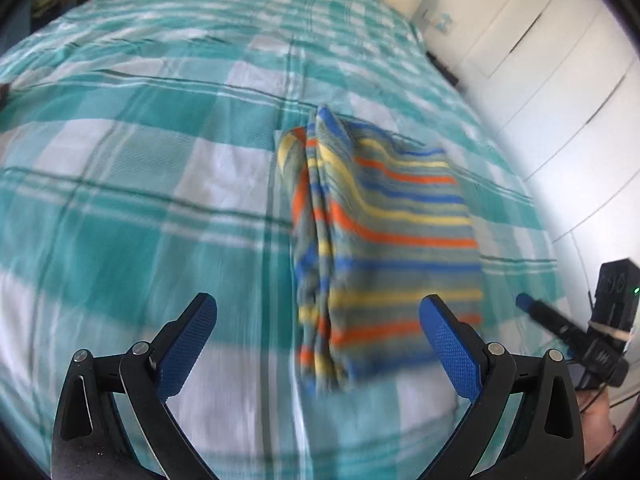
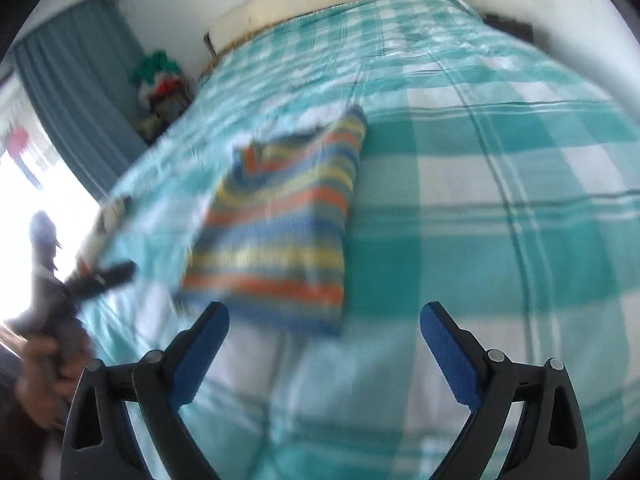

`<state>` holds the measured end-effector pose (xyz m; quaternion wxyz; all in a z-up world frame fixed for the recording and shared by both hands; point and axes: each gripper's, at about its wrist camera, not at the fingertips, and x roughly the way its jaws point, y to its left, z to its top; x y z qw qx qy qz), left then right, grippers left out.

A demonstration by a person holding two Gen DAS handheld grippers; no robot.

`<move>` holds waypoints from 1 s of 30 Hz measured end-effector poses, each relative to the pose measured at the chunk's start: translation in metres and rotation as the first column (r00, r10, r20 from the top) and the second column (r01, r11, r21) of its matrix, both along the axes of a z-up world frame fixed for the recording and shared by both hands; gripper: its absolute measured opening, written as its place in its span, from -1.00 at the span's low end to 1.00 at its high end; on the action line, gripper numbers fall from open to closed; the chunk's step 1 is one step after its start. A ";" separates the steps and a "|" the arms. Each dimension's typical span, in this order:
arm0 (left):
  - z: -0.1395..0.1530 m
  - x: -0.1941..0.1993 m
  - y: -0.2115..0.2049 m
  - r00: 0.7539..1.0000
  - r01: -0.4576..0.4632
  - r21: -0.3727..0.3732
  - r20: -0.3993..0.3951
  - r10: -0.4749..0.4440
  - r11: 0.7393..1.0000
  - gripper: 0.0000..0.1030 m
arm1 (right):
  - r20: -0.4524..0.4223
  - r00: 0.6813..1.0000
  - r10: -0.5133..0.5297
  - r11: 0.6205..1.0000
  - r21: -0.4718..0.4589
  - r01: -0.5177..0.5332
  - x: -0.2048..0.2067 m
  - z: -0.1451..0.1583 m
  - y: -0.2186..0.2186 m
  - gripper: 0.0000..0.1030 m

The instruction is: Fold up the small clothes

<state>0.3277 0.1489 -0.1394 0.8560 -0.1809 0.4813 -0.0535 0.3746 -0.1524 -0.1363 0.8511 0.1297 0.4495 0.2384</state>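
1. Both grippers stand wide apart and hold nothing: the left gripper (image 1: 318, 320) hangs above the near edge of the striped cloth, and the right gripper (image 2: 324, 326) hangs over the bed just off the cloth's near corner.
2. A small knitted garment striped in blue, orange, yellow and grey (image 1: 384, 216) lies folded into a rough rectangle on the bed's teal-and-white checked cover (image 1: 132, 184), with a bunched ridge along one long edge.
3. Judging by the freed cloth, one fold looks finished and the hands sit clear of it.
4. Next, the move probably calls for either pinching one short edge with both grippers to halve it again, or leaving it and fetching another piece.
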 end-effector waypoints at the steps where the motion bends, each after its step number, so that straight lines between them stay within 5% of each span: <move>1: -0.008 0.018 -0.002 0.999 -0.005 0.019 -0.033 0.006 1.000 0.96 | -0.018 1.000 -0.008 1.000 0.023 0.008 0.017 -0.003 0.000 0.74; 5: -0.030 0.058 -0.008 0.992 -0.017 0.006 -0.128 0.017 1.000 0.96 | -0.094 0.995 0.012 0.997 0.077 -0.005 0.073 -0.024 0.016 0.49; 8: -0.040 0.071 -0.020 0.988 -0.009 0.072 -0.156 0.021 0.997 0.89 | -0.153 0.988 0.016 0.993 0.115 0.002 0.100 -0.044 0.027 0.33; 9: -0.041 0.072 -0.026 0.989 0.000 0.103 -0.148 0.015 0.995 0.48 | -0.167 0.986 0.018 0.994 0.113 0.001 0.104 -0.049 0.033 0.02; 10: -0.039 0.073 -0.029 0.991 0.017 0.103 -0.137 -0.003 0.995 -0.33 | -0.171 0.985 0.035 0.996 0.081 -0.021 0.107 -0.053 0.043 -0.47; 11: -0.038 0.074 -0.035 0.990 0.040 0.074 -0.140 -0.029 0.996 -0.61 | -0.155 0.987 0.037 0.999 0.025 -0.034 0.106 -0.051 0.052 -0.48; 14: -0.018 0.069 -0.051 0.995 0.021 0.174 -0.096 -0.004 0.984 -0.68 | -0.052 0.998 0.040 0.990 -0.135 -0.047 0.093 -0.031 0.076 -0.58; 18: 0.020 0.054 -0.053 1.000 0.005 0.201 -0.007 -0.004 0.980 -0.70 | 0.082 0.993 0.086 0.979 -0.190 -0.069 0.069 0.008 0.096 -0.61; 24: 0.081 0.034 -0.032 0.995 -0.025 0.240 0.102 0.000 0.971 -0.68 | 0.176 0.980 0.094 0.993 -0.092 -0.079 0.049 0.063 0.108 -0.61; 26: 0.077 0.042 -0.027 0.996 -0.032 0.260 0.085 0.010 0.965 -0.49 | 0.156 0.983 0.095 0.994 -0.072 -0.085 0.055 0.065 0.113 -0.59; 28: 0.058 0.045 -0.020 0.998 -0.061 0.326 0.043 0.050 0.943 0.18 | 0.113 0.991 0.077 0.989 -0.133 -0.061 0.061 0.054 0.115 -0.11; 30: 0.043 0.028 -0.014 0.995 -0.099 0.401 0.039 0.092 0.911 0.34 | 0.110 0.993 0.053 0.979 -0.201 -0.030 0.052 0.048 0.107 0.26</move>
